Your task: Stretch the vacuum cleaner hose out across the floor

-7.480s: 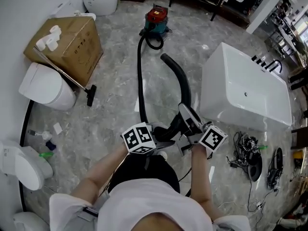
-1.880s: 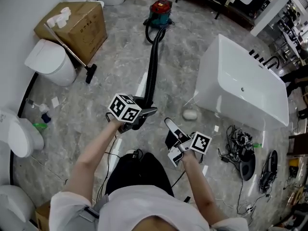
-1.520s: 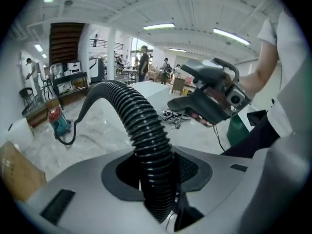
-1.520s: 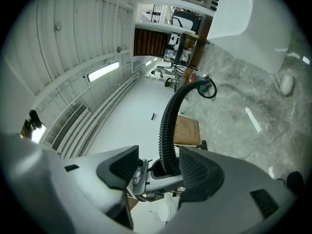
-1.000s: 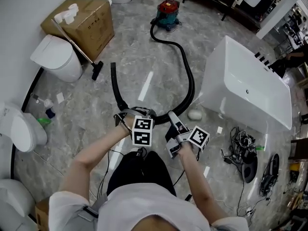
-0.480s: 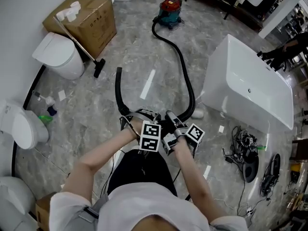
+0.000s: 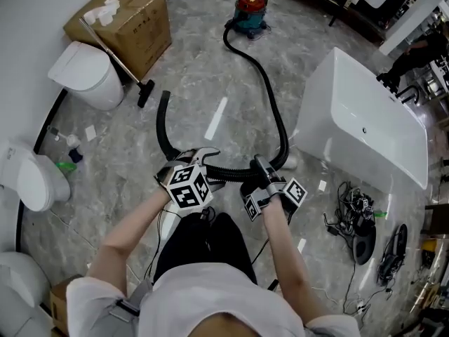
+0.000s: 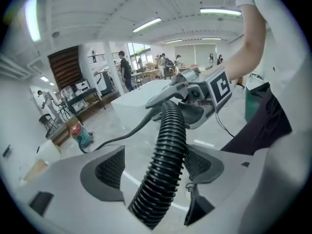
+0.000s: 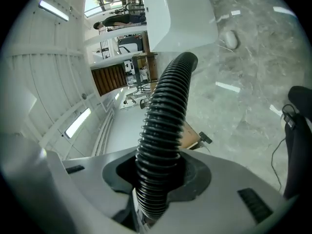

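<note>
My right gripper [image 9: 158, 172] has just been closing its jaws and now clamps the ribbed black hose [image 7: 269, 97]. My left gripper [image 8: 153, 165] has just been opening and stands wide, the hose loose between its jaws. Beyond, the hose curves over the floor [image 7: 210, 62] past the bathtub [image 7: 365, 118] to the vacuum cleaner [image 7: 250, 10].

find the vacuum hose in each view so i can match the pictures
Head view: hose curves from the red vacuum cleaner at top centre down to mid-frame, then left.
Left gripper view: hose at centre, rising from the bottom.
Right gripper view: hose at centre, rising from the bottom.
Shared landmark: the white bathtub.
</note>
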